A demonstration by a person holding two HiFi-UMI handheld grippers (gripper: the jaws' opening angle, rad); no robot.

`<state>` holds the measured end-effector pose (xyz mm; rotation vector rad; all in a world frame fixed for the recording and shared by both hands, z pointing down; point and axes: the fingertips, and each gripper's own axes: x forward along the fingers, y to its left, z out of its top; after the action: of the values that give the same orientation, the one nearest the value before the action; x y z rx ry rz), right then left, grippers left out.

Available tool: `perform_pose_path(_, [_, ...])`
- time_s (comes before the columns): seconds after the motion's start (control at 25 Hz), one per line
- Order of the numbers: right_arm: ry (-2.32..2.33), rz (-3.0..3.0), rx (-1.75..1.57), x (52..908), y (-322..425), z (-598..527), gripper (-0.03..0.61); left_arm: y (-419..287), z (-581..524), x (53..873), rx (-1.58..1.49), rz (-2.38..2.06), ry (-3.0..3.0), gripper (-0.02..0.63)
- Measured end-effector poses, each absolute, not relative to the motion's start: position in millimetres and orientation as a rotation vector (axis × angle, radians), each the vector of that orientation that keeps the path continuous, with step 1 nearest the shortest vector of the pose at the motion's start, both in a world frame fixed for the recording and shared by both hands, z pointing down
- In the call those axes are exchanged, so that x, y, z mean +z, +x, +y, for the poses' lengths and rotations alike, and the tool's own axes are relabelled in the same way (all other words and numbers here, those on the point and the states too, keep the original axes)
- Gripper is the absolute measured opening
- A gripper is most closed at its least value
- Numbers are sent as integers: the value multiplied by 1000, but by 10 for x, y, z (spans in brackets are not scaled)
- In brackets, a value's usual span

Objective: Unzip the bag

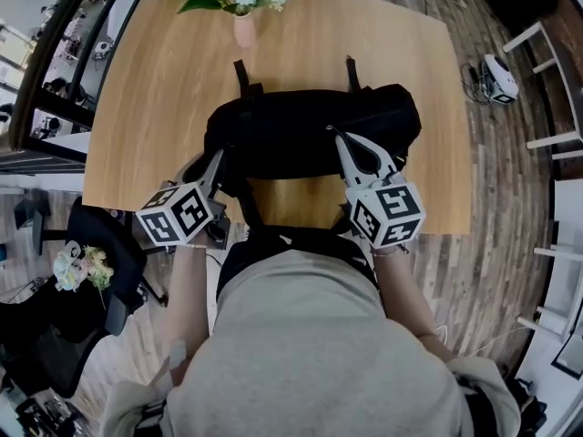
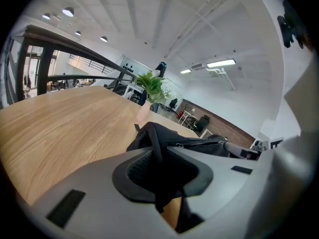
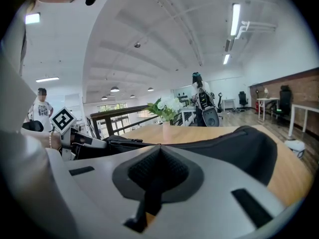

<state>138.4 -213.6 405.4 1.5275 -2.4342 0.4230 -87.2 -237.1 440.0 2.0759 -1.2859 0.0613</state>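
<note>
A black bag lies lengthwise on the wooden table, in front of the person. My left gripper is at the bag's left end, and in the left gripper view my left gripper is shut on a fold of black strap from the bag. My right gripper rests on the bag's top near the middle. In the right gripper view my right gripper is shut, with a thin black tab, seemingly the zipper pull, pinched between the pads. The bag stretches off to the right.
A pink vase of white flowers stands at the table's far edge behind the bag. Two straps trail from the bag toward it. A dark office chair stands left of the person, and a white device sits on the floor at right.
</note>
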Motion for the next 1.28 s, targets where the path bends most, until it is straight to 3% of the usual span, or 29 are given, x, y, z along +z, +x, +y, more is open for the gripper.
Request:
perform_pose_path(0.12, [1486,-2471,455,4057,1371,-2126,9,-873,-2342,4406,118,-1388,2078,80])
perform_pose_path(0.36, [1412,-2529,505,4046,1376,-2148,9,-855,-2265,4191,310,-1625,2171,169])
perform_pose_path(0.6, [1361,-2586,569,4047,1365,-2151,9,-700,-2173,3880,431,-1746,2302,198])
perform_pose_path(1.0, [1297,-2633,604,3999,1339,-2164,9,433,-2192,3704,490,-1369,2655,222])
perform_pose_path(1.28, [1277,-2635,580,3964,1339,-2181,9,913,-2260,3833,913,-1208,2880,229])
